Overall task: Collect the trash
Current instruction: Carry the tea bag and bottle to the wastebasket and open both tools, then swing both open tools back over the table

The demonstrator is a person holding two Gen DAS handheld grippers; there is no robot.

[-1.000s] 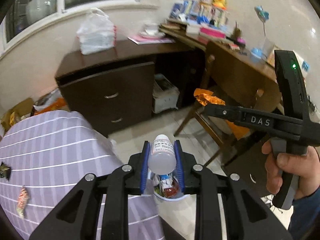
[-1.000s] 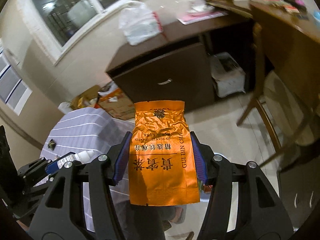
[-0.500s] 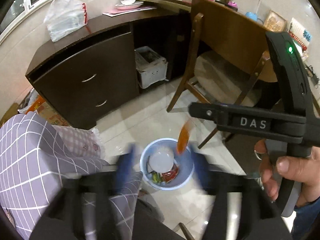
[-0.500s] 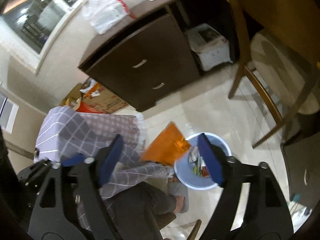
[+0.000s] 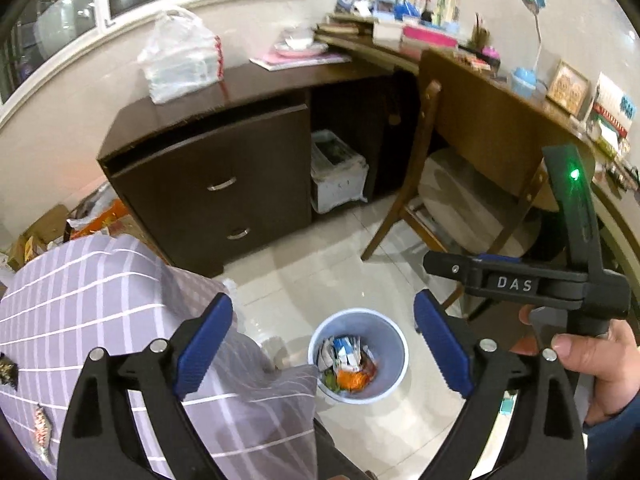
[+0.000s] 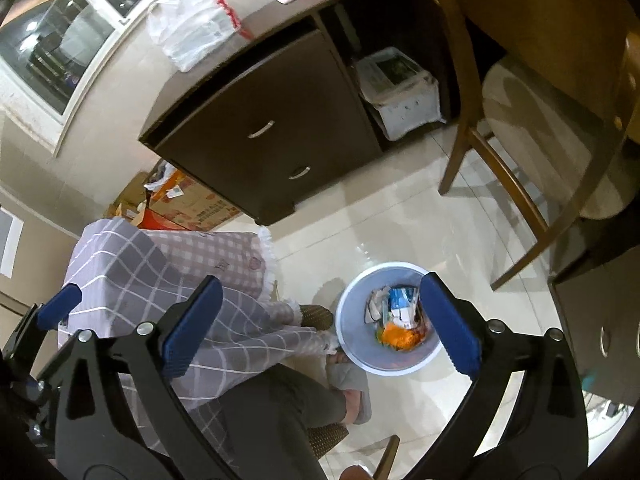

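A pale blue trash bin (image 5: pixel 394 344) stands on the tiled floor below both grippers; it also shows in the right wrist view (image 6: pixel 352 300). Inside lie the orange bag (image 5: pixel 352 379) (image 6: pixel 396 336), a white bottle (image 5: pixel 347 354) (image 6: pixel 402 304) and other wrappers. My left gripper (image 5: pixel 322 344) is open and empty above the bin. My right gripper (image 6: pixel 316 320) is open and empty above the bin too; its body (image 5: pixel 520 282) shows at the right of the left wrist view. Two small wrappers (image 5: pixel 42 430) lie on the checked cloth at the far left.
A table with a purple checked cloth (image 5: pixel 88 300) (image 6: pixel 132 264) is at the left. A dark drawer cabinet (image 5: pixel 216 184) (image 6: pixel 272 120) with a white plastic bag (image 5: pixel 180 60) stands behind. A wooden chair (image 5: pixel 460 200) (image 6: pixel 540 128) is at the right. The person's leg and slipper (image 6: pixel 348 384) are beside the bin.
Both grippers opened. The white bottle dropped from the left one and the orange bag from the right one; both now lie in the bin.
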